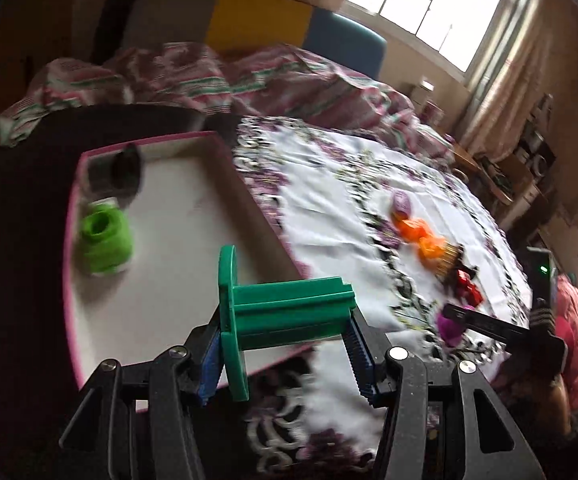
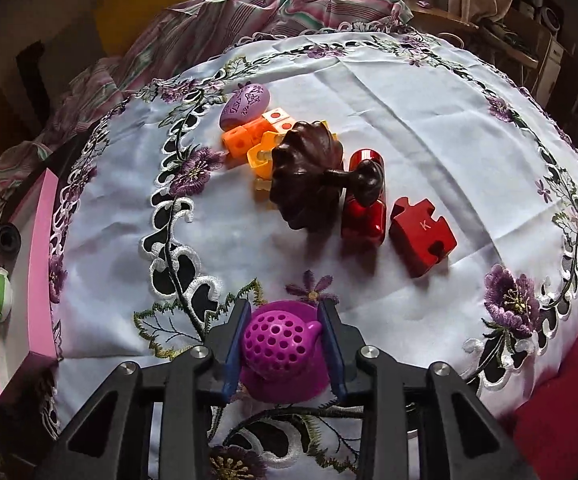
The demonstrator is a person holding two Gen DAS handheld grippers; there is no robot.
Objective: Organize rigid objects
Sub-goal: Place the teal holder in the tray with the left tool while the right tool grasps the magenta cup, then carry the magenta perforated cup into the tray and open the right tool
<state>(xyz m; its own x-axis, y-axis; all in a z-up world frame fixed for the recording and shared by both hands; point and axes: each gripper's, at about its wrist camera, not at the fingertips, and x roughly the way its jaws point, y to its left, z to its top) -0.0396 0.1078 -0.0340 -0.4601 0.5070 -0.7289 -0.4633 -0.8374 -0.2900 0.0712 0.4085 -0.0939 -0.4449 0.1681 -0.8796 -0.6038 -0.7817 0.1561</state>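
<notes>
Gripping a dark green spool-like piece point(image 1: 285, 312) between its blue pads, my left gripper point(image 1: 285, 344) holds it over the near right edge of the pink-rimmed tray point(image 1: 209, 184). Inside that tray sit a bright green ribbed piece point(image 1: 107, 240) and, at the far end, a black object point(image 1: 127, 166) (blurred, so I can't name it more closely).

My right gripper point(image 2: 283, 350) is closed on a magenta perforated dome piece point(image 2: 279, 346) with a wide flange, its jaws pressing either side of the dome; I cannot tell whether it rests on the embroidered white cloth point(image 2: 429, 128) or hangs just above it. Further out on the cloth lies a tight cluster: a lilac egg-shaped object point(image 2: 245, 105), orange cubes point(image 2: 257, 140) touching it, a dark brown fluted piece point(image 2: 305, 176) with a stem lying over them, a red cylinder point(image 2: 363, 196) beside that, and a red puzzle-shaped block marked K point(image 2: 423, 230) just right of the cylinder.
</notes>
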